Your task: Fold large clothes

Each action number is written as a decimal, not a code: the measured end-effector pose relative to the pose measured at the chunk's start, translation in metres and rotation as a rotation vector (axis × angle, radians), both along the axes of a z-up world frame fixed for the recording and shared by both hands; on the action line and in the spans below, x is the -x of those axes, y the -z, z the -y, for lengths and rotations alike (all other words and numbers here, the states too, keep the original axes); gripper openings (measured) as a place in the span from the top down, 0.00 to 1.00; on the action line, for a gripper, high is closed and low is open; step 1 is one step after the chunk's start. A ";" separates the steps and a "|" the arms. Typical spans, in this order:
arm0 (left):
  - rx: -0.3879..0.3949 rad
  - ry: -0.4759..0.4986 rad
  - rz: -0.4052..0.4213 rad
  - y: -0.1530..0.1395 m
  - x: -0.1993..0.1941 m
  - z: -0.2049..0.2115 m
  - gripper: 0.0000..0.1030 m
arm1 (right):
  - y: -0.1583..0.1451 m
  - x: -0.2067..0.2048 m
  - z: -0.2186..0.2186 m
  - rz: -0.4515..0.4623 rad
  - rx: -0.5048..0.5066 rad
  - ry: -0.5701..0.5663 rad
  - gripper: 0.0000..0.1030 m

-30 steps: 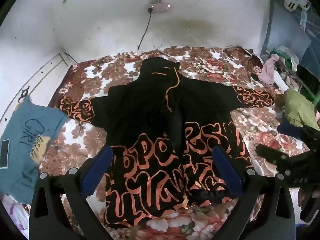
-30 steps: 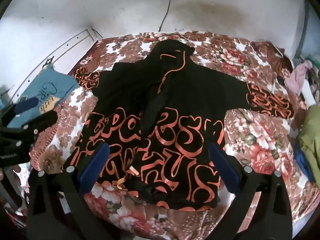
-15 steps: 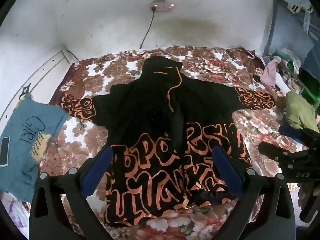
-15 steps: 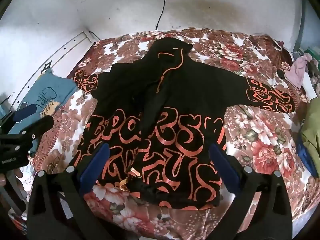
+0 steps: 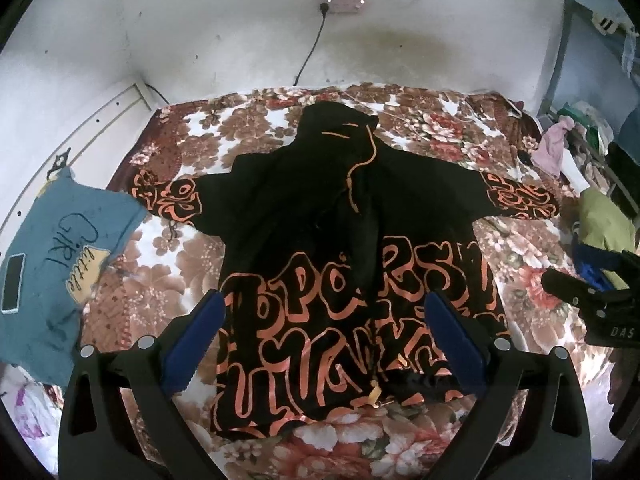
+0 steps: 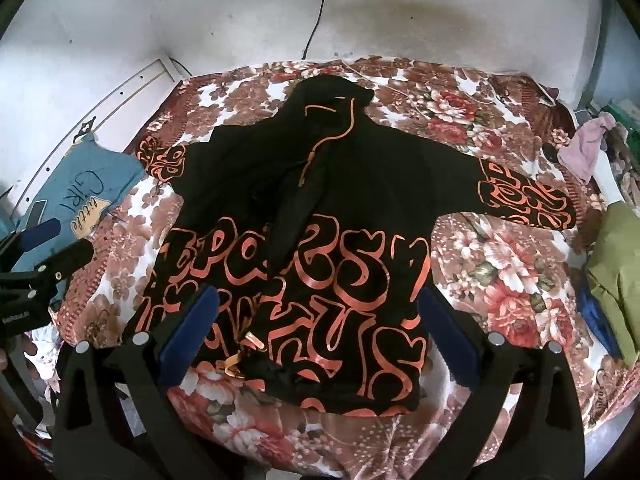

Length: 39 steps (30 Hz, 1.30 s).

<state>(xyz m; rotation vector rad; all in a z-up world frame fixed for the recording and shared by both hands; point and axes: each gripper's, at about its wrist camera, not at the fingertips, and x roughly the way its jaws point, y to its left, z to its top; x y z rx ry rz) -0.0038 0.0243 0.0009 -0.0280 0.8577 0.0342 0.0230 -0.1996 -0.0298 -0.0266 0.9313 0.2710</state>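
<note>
Hooded garment point(image 5: 352, 248): spread flat on the middle of the bed point(image 5: 440, 128), hood toward the far edge by the wall, hem at the near edge, one sleeve reaching toward each side edge.
T-shirt point(image 5: 60, 248): over the bed's left edge, beside the left sleeve.
Phone point(image 5: 12, 282): on the T-shirt's left part.
Clothes pile point(image 5: 600, 224): past the bed's right edge.
Wall socket point(image 5: 340, 0): on the wall behind the bed, its cable point(image 5: 310, 52) hanging to the far edge.

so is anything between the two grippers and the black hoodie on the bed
Nothing visible. The black hoodie lies spread flat on the floral bedspread, with both the left gripper and right gripper open above its hem.
</note>
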 end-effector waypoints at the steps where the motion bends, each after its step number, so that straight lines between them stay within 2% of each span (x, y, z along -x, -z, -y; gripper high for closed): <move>1: 0.003 0.000 0.000 0.000 -0.001 0.002 0.05 | -0.001 0.000 0.000 -0.002 0.001 -0.001 0.04; 15: 0.006 0.016 -0.015 0.007 -0.005 0.002 0.05 | 0.006 -0.004 -0.003 -0.034 -0.001 0.010 0.04; 20: 0.009 0.020 -0.025 0.009 -0.008 0.001 0.05 | 0.004 -0.006 -0.004 -0.014 0.021 -0.007 0.04; 25: 0.033 0.004 -0.052 0.001 -0.017 -0.004 0.05 | -0.006 -0.015 -0.001 -0.046 0.019 0.005 0.04; 34: 0.014 -0.016 -0.055 -0.019 -0.034 -0.004 0.05 | -0.024 -0.032 0.004 -0.070 0.015 0.005 0.04; 37: 0.032 -0.037 -0.052 -0.025 -0.041 -0.012 0.05 | -0.027 -0.038 0.000 -0.099 0.021 -0.006 0.04; 39: 0.037 -0.053 -0.060 -0.024 -0.048 -0.022 0.05 | -0.029 -0.047 -0.013 -0.087 0.044 -0.033 0.04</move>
